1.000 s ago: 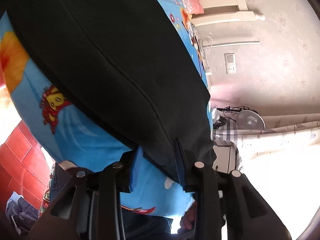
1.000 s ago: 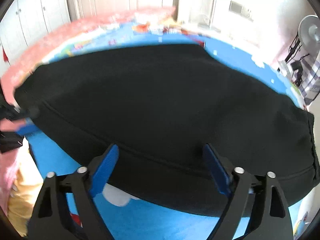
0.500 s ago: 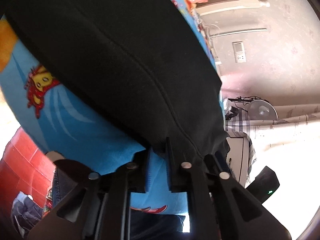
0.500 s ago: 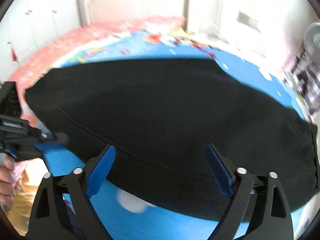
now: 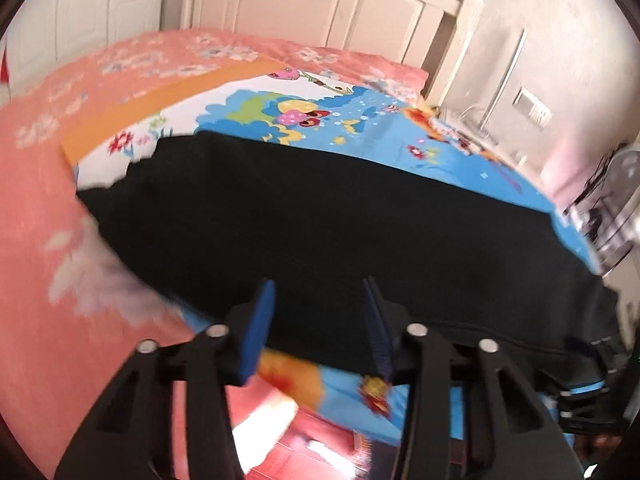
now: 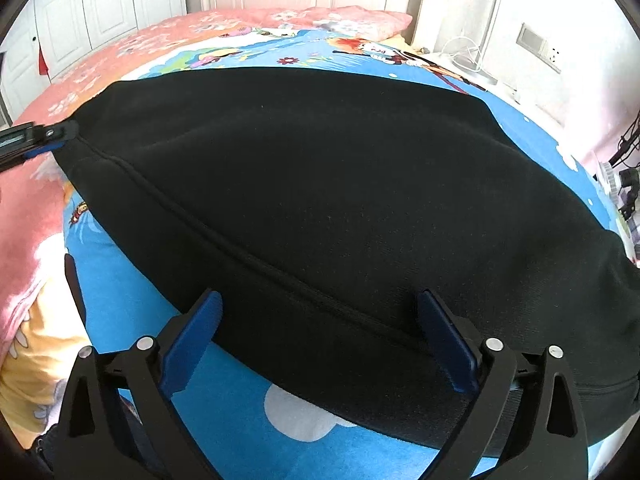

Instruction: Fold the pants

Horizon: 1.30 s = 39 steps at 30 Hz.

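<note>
The black pants [image 6: 340,180] lie flat and folded lengthwise across the blue cartoon bedsheet [image 6: 132,300]. My right gripper [image 6: 320,312] hovers over their near edge, its jaws wide and still opening, with cloth below them but nothing pinched. In the left wrist view the pants [image 5: 340,220] stretch from left to right. My left gripper [image 5: 318,308] stands above their near edge with its jaws opening and no cloth pressed between the pads. From the right wrist view, the left gripper [image 6: 48,138] shows at the pants' far left end.
A pink flowered quilt [image 5: 40,240] covers the bed's left side. A white headboard [image 5: 360,12] and wardrobe doors [image 6: 100,0] stand behind. A fan [image 5: 624,184] is at the right, beyond the bed. Red floor tiles [image 5: 320,440] show below the bed's near edge.
My left gripper let go of the pants' edge, opened, rose and rolled upright. The right gripper opened a little wider and shifted slightly over the pants.
</note>
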### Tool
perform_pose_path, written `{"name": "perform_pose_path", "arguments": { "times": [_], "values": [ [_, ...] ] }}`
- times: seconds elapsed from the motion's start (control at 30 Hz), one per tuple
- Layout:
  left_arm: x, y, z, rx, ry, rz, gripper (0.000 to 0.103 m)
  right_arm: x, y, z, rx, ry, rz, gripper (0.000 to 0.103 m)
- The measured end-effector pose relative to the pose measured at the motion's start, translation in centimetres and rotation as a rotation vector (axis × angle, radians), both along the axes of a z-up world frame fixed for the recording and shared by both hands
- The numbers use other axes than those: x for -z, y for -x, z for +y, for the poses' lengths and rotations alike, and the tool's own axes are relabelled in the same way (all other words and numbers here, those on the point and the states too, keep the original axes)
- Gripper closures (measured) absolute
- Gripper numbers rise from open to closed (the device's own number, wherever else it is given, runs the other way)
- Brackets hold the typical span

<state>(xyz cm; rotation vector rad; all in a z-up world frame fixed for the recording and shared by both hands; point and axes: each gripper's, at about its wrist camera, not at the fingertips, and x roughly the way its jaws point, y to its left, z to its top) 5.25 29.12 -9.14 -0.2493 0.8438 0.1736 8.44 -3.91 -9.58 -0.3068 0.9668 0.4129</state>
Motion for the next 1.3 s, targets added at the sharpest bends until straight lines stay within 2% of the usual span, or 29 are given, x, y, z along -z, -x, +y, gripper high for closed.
{"name": "perform_pose_path", "arguments": {
  "times": [0.03,0.07,0.13,0.2,0.23,0.27,0.37,0.5,0.57,0.63,0.7,0.73,0.8,0.83,0.9,0.93,0.97,1.0,1.03,1.1,1.13,1.2,1.3],
  "values": [
    [0.6,-0.6,0.1,0.007,-0.034,0.027,0.072,0.0,-0.1,0.1,-0.001,0.004,-0.002,0.008],
    [1.5,-1.2,0.5,0.007,-0.050,0.069,0.073,0.0,-0.1,0.3,-0.002,0.007,-0.005,0.008],
    [1.9,-1.1,1.7,0.019,-0.014,0.043,0.071,0.1,0.0,0.4,-0.005,0.015,-0.011,0.008],
    [1.9,-1.0,2.4,0.044,-0.028,0.046,0.070,0.1,0.3,0.5,-0.004,0.018,-0.015,0.008],
    [1.9,-1.0,2.2,0.035,-0.053,0.049,0.064,0.1,0.3,0.4,-0.003,0.015,-0.014,0.008],
    [2.0,-1.0,2.5,0.016,-0.074,0.055,0.053,0.2,0.2,0.4,-0.002,0.009,-0.011,0.008],
    [2.0,-0.4,3.7,-0.053,-0.072,0.029,0.051,0.2,0.3,0.2,0.002,-0.002,0.001,0.008],
    [1.6,-0.6,4.1,-0.047,-0.152,0.020,0.047,0.3,-0.1,0.1,-0.004,-0.016,0.012,0.007],
    [1.1,-1.5,4.9,-0.069,-0.176,0.025,0.047,0.3,0.0,0.1,-0.004,-0.017,0.011,0.007],
    [0.3,-2.8,5.7,-0.081,-0.161,0.032,0.048,0.3,-0.1,0.1,-0.003,-0.017,0.010,0.007],
    [-0.3,-4.4,6.2,-0.058,-0.136,0.016,0.051,0.3,-0.1,0.1,-0.002,-0.015,0.009,0.007],
    [-0.6,-5.5,6.2,-0.027,-0.140,0.006,0.055,0.3,0.0,0.1,-0.002,-0.013,0.008,0.007],
    [-0.5,-7.9,6.3,0.031,-0.165,0.008,0.056,0.3,-0.1,0.1,-0.003,-0.013,0.007,0.007],
    [-0.1,-8.9,6.8,0.030,-0.166,0.025,0.056,0.3,-0.1,0.1,-0.002,-0.016,0.008,0.007],
    [1.6,-11.2,10.0,-0.025,-0.112,0.082,0.068,0.3,-0.1,0.0,-0.003,-0.019,0.009,0.007],
    [2.1,-11.6,11.3,-0.047,-0.074,0.099,0.097,0.3,0.0,0.0,-0.004,-0.018,0.009,0.007],
    [2.3,-11.8,13.0,-0.077,-0.030,0.105,0.101,0.3,0.0,0.0,-0.005,-0.018,0.009,0.007],
    [1.7,-11.5,14.6,-0.086,0.062,0.072,0.101,0.3,0.0,0.0,-0.006,-0.018,0.008,0.007],
    [1.0,-10.8,15.2,-0.102,0.088,0.038,0.101,0.3,0.0,0.0,-0.007,-0.020,0.009,0.007],
    [-1.0,-8.8,16.3,-0.182,0.016,-0.013,0.088,0.3,0.0,-0.1,-0.005,-0.025,0.012,0.007],
    [-1.5,-7.7,16.9,-0.205,0.035,-0.038,0.079,0.3,0.0,-0.1,-0.003,-0.024,0.013,0.007],
    [-1.8,-4.8,18.3,-0.237,0.138,-0.104,0.078,0.3,0.0,-0.1,-0.002,-0.021,0.012,0.007],
    [-1.0,-1.8,18.6,-0.244,0.164,-0.126,0.079,0.3,-0.1,-0.1,-0.002,-0.021,0.016,0.007]
  ]
}}
